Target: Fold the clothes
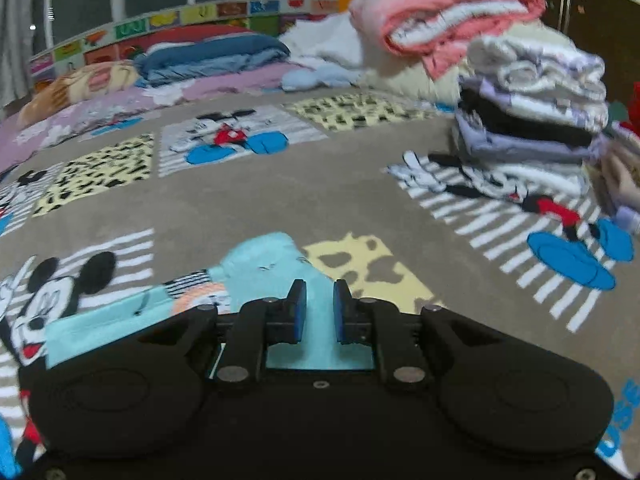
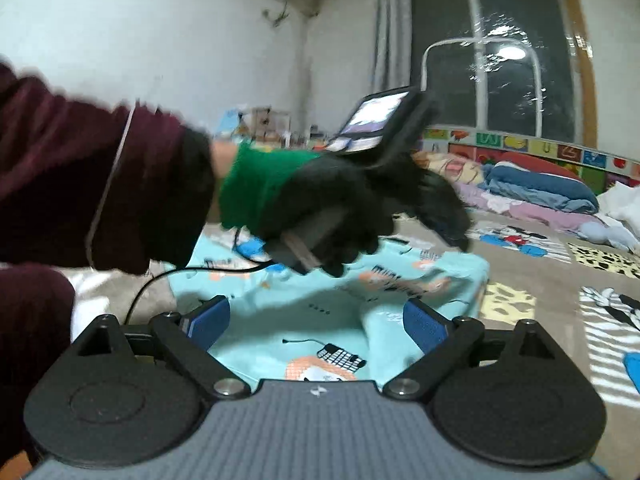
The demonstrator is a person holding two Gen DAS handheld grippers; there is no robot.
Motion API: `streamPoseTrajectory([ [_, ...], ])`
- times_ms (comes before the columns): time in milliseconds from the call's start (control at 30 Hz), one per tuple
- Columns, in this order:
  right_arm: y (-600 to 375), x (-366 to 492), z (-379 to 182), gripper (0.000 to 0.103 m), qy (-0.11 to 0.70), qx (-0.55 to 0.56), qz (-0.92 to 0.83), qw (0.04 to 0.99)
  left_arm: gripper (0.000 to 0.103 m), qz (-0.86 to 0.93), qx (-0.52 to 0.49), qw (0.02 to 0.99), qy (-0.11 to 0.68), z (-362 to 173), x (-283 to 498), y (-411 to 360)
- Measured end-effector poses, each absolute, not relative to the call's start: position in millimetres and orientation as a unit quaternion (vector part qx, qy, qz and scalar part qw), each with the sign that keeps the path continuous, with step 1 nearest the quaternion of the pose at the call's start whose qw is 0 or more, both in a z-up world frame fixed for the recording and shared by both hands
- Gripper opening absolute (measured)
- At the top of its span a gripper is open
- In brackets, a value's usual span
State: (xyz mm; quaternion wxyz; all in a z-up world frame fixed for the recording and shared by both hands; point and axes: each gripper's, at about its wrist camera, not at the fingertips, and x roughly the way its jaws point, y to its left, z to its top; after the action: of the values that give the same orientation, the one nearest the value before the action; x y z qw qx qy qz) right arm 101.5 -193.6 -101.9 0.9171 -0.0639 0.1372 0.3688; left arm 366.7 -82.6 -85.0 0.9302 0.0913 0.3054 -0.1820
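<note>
Under both black two-finger grippers, a pale turquoise printed cotton garment lies on the taupe Mickey Mouse blanket — left gripper nearly closed, fabric showing through its slit; right gripper spread wide, gripping nothing. Farther off — a stack of folded clothes, a dark window; no writing is legible.

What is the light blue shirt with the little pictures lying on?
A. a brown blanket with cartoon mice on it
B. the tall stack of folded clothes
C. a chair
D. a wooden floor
A: the light blue shirt lies spread on the brown cartoon-mouse blanket; the stack of folded clothes stands apart from it, farther back to the right.
</note>
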Motion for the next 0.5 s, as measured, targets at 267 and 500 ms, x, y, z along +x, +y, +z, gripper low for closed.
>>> streamPoseTrajectory([
  [267,-194,137,-129,0.093,0.274,-0.022,0.343,0.898,0.013,-0.147,0.134,0.917,0.346,-119,405,-97],
  [500,-190,138,-130,0.096,0.277,-0.03,0.348,0.895,0.018,-0.117,0.147,0.921,0.342,-104,397,-97],
])
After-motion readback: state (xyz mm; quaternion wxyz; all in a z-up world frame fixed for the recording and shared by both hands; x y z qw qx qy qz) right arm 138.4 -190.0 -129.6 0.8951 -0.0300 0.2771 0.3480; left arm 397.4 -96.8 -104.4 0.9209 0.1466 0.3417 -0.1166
